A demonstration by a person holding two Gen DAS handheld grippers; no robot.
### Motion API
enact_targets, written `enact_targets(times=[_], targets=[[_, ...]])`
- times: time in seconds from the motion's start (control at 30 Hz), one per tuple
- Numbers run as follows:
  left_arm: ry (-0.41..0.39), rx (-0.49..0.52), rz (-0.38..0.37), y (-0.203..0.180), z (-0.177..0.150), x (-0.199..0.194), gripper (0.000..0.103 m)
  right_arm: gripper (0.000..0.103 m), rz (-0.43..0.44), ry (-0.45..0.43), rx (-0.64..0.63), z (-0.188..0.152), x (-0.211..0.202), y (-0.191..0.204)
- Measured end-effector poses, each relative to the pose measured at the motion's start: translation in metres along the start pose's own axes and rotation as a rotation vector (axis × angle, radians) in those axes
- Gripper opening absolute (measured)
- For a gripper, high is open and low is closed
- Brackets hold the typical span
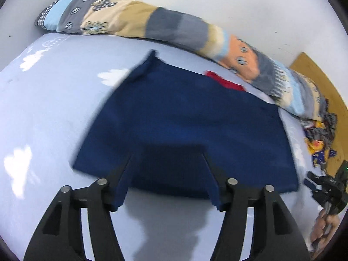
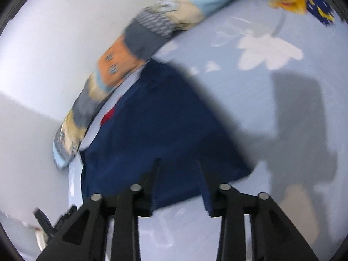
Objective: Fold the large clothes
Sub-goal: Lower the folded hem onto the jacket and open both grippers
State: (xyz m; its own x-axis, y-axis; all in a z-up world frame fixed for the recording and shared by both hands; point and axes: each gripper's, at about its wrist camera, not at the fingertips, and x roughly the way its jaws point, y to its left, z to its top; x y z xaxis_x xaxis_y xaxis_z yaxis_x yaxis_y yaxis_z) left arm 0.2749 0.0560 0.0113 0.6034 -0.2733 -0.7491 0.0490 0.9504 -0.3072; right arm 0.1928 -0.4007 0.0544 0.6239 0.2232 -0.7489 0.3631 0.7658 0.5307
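Pale blue cloud-print sheet point(image 1: 43, 108) is taking up the bed, patchwork quilt roll point(image 1: 152, 24) running along the wall. We're working the navy garment point(image 1: 184, 117), lying mid-bed as a folded rectangle with a red bit point(image 1: 226, 82) showing at its far edge. Left gripper point(image 1: 167, 158) and right gripper point(image 2: 177, 163) are both gaping wide, carrying nothing, hovering at its near edge. Frames are blurring. Likely between folds; next we're needing a pinch on the near corners.

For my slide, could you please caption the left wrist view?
Open left gripper above a folded navy garment on a cloud-print sheet, patchwork bolster behind.
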Motion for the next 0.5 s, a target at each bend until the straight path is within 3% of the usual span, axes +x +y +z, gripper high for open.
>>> enact_targets(times=[0.13,0.2,0.37,0.5], targets=[[-0.015,-0.016,-0.012,-0.031,-0.038,-0.011,0.066,0.039,0.021,-0.002,-0.096,-0.043,-0.002,0.044],[-0.017,0.029,0.014,-0.037,-0.049,-0.003,0.066,0.039,0.004,0.021,-0.148,-0.056,0.014,0.056],[0.024,0.040,0.107,-0.028,-0.034,0.019,0.066,0.039,-0.101,0.045,-0.246,-0.047,0.045,0.067],[0.077,0.082,0.310,-0.018,-0.027,0.049,0.076,0.042,-0.176,0.109,-0.195,-0.029,0.071,0.051]])
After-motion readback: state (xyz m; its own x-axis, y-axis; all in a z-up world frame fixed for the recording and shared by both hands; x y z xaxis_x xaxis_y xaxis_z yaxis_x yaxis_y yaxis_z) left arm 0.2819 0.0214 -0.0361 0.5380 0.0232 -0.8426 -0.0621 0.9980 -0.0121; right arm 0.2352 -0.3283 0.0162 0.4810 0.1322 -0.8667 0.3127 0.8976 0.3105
